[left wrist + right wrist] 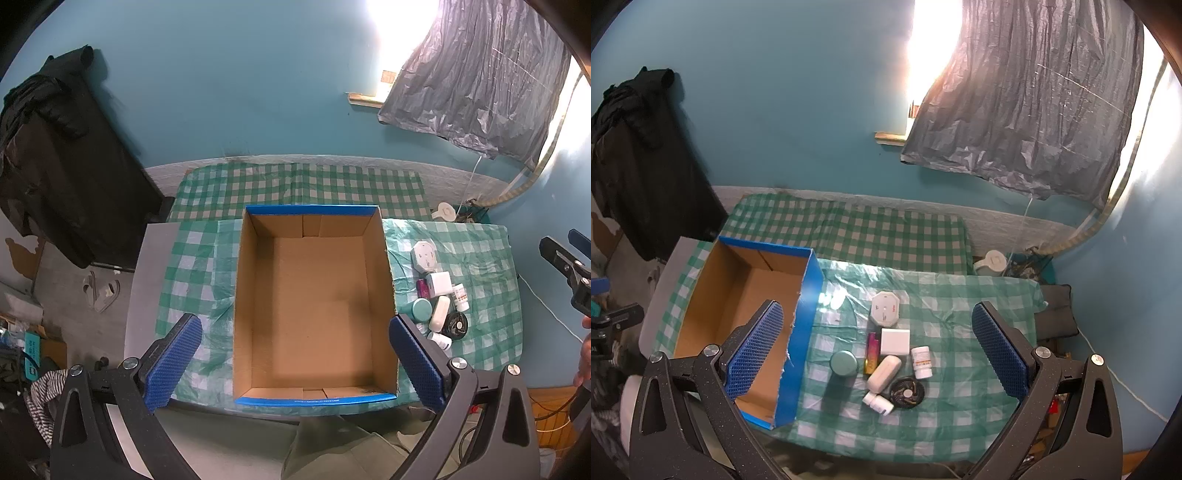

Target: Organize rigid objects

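An empty cardboard box with blue rims (314,302) stands on the green checked table; it also shows in the right wrist view (746,295). To its right lies a cluster of small objects: a white octagonal device (885,308), a white square charger (895,341), a teal round jar (843,363), a white oval case (884,373), a white pill bottle (921,362), a black round fan (907,392) and a pink tube (872,352). My left gripper (295,365) is open above the box. My right gripper (877,350) is open above the cluster, holding nothing.
The table (960,406) carries a green checked plastic cloth. A second checked surface (849,229) lies behind it against the teal wall. A white kettle (991,263) stands at the back right. Dark clothes (55,155) hang at the left.
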`<control>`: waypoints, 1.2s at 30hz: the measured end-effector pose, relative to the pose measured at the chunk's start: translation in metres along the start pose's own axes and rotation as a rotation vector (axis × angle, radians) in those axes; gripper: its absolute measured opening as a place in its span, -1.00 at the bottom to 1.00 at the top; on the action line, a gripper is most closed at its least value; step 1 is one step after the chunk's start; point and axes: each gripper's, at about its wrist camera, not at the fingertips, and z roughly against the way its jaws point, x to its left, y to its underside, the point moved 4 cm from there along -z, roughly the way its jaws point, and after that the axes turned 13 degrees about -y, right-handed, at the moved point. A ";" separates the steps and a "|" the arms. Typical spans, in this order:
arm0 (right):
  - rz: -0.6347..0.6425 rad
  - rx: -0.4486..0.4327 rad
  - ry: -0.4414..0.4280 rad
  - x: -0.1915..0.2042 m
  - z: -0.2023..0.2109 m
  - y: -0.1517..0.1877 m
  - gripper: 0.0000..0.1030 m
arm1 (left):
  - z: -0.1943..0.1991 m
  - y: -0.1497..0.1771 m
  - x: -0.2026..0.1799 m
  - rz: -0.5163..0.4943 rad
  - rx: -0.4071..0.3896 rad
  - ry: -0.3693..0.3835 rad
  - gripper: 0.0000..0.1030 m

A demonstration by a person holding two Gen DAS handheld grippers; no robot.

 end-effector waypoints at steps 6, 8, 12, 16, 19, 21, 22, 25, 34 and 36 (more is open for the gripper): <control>0.008 0.006 0.001 0.001 -0.002 -0.001 0.97 | 0.000 0.000 0.000 0.000 0.001 0.002 0.98; 0.008 0.005 0.002 0.001 -0.002 -0.001 0.97 | 0.000 0.000 0.000 0.001 0.000 0.000 0.98; 0.008 0.006 0.002 0.001 -0.003 -0.002 0.97 | 0.000 0.000 0.000 0.001 0.000 0.001 0.98; 0.007 0.007 0.003 0.001 -0.002 -0.002 0.97 | -0.001 0.000 0.000 0.000 0.001 0.001 0.98; 0.009 0.008 0.004 0.002 -0.003 -0.002 0.97 | -0.001 0.000 0.000 0.000 0.001 0.002 0.98; 0.009 0.010 0.004 0.001 -0.003 -0.002 0.97 | -0.001 0.000 0.000 -0.002 0.003 0.001 0.98; 0.009 0.011 0.005 0.001 -0.003 -0.002 0.97 | -0.001 0.000 -0.001 -0.004 0.003 0.001 0.98; 0.010 0.015 0.007 0.000 -0.004 -0.003 0.97 | -0.001 0.000 -0.001 -0.003 0.002 0.002 0.98; 0.009 0.020 0.008 -0.001 -0.005 -0.002 0.97 | -0.002 0.002 -0.005 -0.007 0.005 -0.001 0.98; 0.012 0.022 0.008 -0.001 -0.005 -0.001 0.97 | -0.002 0.003 -0.007 -0.008 0.006 0.000 0.98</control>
